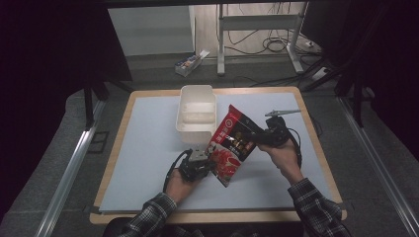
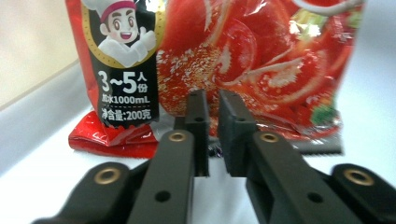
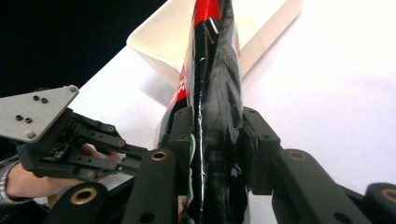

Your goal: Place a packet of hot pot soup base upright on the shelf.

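Observation:
A red sauce pouch [image 1: 232, 145] with tomato pictures hangs tilted above the white mat, held between both grippers. My left gripper [image 1: 210, 161] pinches its lower left edge. In the left gripper view the jaws [image 2: 212, 105] stand almost together on the pouch's bottom seam, with the pouch [image 2: 243, 60] rising behind them. My right gripper [image 1: 250, 136] grips the pouch's right side. In the right gripper view the pouch [image 3: 215, 70] is seen edge-on, squeezed between the two jaws [image 3: 217, 123]. The left gripper's grey plate [image 3: 35, 114] is at the left of that view.
A white rectangular container [image 1: 196, 90] stands on the mat just behind the pouch, and its corner [image 3: 159, 42] is in the right gripper view. The pale mat [image 1: 143, 148] covers the wooden table. A small box [image 1: 188, 64] and desk legs are on the floor beyond.

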`<action>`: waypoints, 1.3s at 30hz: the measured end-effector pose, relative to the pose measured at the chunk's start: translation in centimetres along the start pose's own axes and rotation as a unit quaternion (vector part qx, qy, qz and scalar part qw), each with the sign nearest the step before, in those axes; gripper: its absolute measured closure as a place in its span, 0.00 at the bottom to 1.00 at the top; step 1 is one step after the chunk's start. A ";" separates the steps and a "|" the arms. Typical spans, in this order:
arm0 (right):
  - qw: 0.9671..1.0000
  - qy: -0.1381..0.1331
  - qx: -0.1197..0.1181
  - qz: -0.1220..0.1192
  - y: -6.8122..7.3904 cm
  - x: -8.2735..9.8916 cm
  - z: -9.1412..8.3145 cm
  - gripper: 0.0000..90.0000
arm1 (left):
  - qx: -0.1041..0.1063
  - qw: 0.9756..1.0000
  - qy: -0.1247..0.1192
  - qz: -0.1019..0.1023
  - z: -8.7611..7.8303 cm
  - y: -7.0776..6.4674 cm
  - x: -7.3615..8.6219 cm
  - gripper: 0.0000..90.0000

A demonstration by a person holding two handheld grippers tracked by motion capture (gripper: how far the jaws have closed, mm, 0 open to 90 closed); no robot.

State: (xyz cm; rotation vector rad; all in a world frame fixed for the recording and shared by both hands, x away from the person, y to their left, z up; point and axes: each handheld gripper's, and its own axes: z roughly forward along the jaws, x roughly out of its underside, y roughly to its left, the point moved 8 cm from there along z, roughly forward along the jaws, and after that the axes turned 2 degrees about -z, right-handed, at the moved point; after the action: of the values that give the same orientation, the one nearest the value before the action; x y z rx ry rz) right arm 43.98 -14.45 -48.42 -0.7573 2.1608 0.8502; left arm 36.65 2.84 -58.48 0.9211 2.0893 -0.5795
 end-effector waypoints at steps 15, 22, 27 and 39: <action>0.999 -0.005 0.016 -0.033 1.5 -3.0 -2.6 0.77 | -0.003 1.000 -0.031 0.004 -3.0 -1.0 -0.2 0.33; 0.998 -0.013 0.038 -0.042 1.0 -4.5 -3.9 0.76 | -0.034 0.999 -0.025 -0.003 -3.9 -1.0 0.6 0.13; 0.998 -0.019 0.051 -0.043 0.5 -5.5 -4.6 0.76 | -0.036 0.999 -0.020 -0.003 -4.7 -1.5 1.2 0.06; 0.995 -0.039 0.075 -0.049 -0.6 -8.5 -5.1 0.75 | -0.038 0.999 -0.017 0.005 -6.2 -2.5 3.2 0.03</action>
State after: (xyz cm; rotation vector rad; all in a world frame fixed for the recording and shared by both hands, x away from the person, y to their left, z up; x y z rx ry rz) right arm 47.52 -16.41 -39.38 -0.7355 2.0749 0.6499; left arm 30.46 6.66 -57.02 0.8721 2.0603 -0.5033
